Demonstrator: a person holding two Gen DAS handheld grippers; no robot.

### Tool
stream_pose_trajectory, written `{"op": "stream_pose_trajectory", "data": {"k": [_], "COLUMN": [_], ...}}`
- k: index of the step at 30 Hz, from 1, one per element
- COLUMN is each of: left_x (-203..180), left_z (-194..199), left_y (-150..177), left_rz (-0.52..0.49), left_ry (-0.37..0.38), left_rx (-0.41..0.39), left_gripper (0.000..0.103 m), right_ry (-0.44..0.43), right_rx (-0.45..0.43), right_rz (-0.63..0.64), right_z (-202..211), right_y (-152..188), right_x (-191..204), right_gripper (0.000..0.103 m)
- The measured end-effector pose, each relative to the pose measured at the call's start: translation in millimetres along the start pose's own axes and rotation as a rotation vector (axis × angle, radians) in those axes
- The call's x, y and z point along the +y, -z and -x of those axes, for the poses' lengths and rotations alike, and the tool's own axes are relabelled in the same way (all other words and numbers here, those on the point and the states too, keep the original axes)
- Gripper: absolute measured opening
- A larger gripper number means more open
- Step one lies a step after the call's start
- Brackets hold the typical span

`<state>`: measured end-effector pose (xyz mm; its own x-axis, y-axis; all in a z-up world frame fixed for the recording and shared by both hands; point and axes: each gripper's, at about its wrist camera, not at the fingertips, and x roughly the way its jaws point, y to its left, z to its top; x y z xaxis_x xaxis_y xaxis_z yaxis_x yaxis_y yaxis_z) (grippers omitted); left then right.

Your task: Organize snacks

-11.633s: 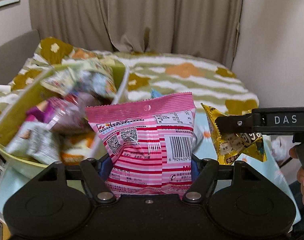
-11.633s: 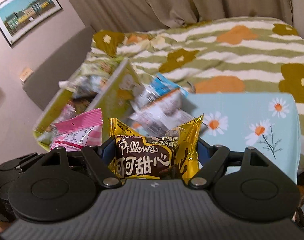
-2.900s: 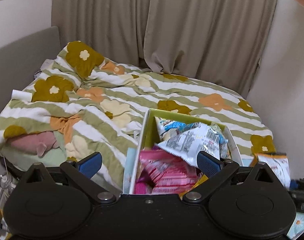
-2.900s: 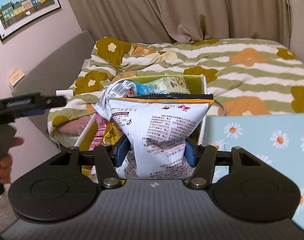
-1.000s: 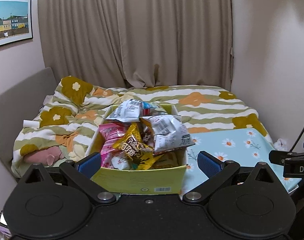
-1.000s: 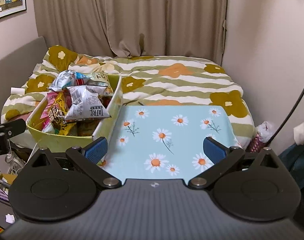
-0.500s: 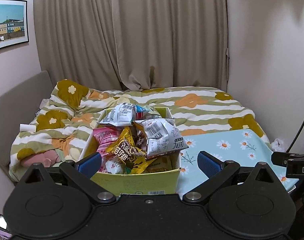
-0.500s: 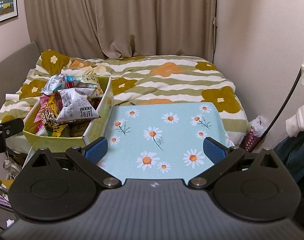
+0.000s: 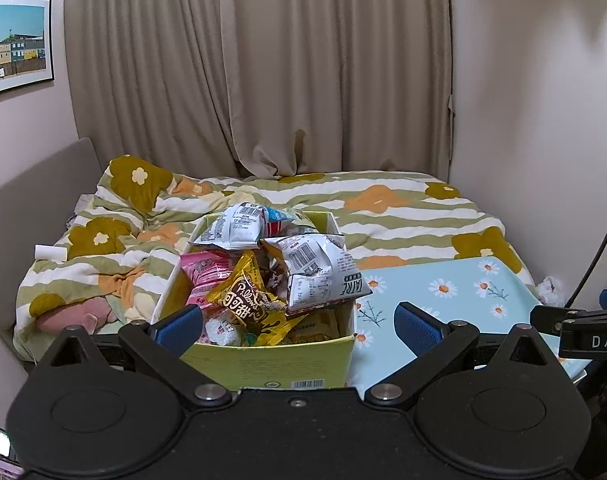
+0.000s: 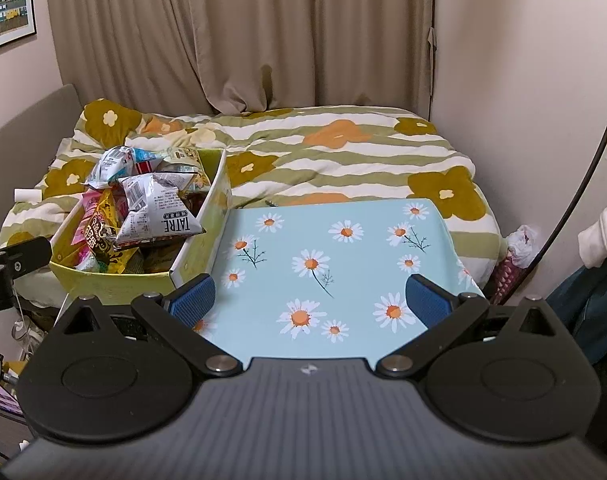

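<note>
Snacks fill the yellow-green cardboard box (image 9: 263, 364), whose long axis runs away from the cameras, at the daisy-print desk's (image 10: 343, 256) left edge. White crinkly TATRE bag (image 9: 323, 276) tops one gold Pillows packet (image 9: 243, 300). Left gripper (image 9: 297, 326) and right gripper (image 10: 309, 300) hover, fingers spread, holding nothing.

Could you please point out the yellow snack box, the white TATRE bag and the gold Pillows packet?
yellow snack box (image 9: 263, 364), left wrist view, front wall.
white TATRE bag (image 10: 159, 210), right wrist view, printed back.
gold Pillows packet (image 9: 247, 300), left wrist view, brown label.
</note>
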<state>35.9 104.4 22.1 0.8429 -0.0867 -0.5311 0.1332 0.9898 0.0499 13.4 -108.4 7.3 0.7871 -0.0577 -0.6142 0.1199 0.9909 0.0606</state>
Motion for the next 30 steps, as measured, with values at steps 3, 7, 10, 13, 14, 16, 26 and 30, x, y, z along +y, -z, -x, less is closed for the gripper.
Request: {"op": "stream_pose_trajectory", "data": {"k": [3, 7, 10, 13, 14, 16, 26, 30], "left_x": [1.3, 2.7, 2.5, 2.8, 3.4, 4.3, 12.1, 13.1], "left_z": [-0.4, -0.1, -0.2, 0.3, 0.8, 0.6, 1.2, -1.0], "left_y": [0.3, 0.0, 0.0, 0.2, 0.3, 0.2, 1.0, 1.7], "left_rz": [0.0, 0.0, 0.0, 0.001, 0.001, 0.001, -0.004, -0.017], "left_ry": [-0.001, -0.002, -0.003, -0.002, -0.002, -0.003, -0.01, -0.029], "left_rx": [0.002, 0.005, 0.004, 0.009, 0.009, 0.01, 0.01, 0.013], "left_gripper": [0.103, 0.103, 0.103, 0.103, 0.103, 0.103, 0.103, 0.103], "right_ry": [-0.001, -0.003, -0.003, -0.003, -0.003, -0.003, -0.017, -0.022], "right_rx": [0.0, 0.0, 0.0, 0.0, 0.0, 0.0, 0.002, 0.0], "right_rz": [0.002, 0.003, 0.004, 0.004, 0.005, 0.004, 0.01, 0.012], "right_z": [-0.3, -0.3, -0.5, -0.5, -0.5, -0.1, -6.0, -7.6], "right_y": [0.0, -0.5, -0.8, -0.7, -0.7, -0.8, -3.1, -4.8], "right_x": [1.0, 2.4, 3.1, 3.9, 4.3, 3.5, 11.6, 12.3], "right_gripper": [0.103, 0.103, 0.103, 0.103, 0.103, 0.103, 0.103, 0.103]}}
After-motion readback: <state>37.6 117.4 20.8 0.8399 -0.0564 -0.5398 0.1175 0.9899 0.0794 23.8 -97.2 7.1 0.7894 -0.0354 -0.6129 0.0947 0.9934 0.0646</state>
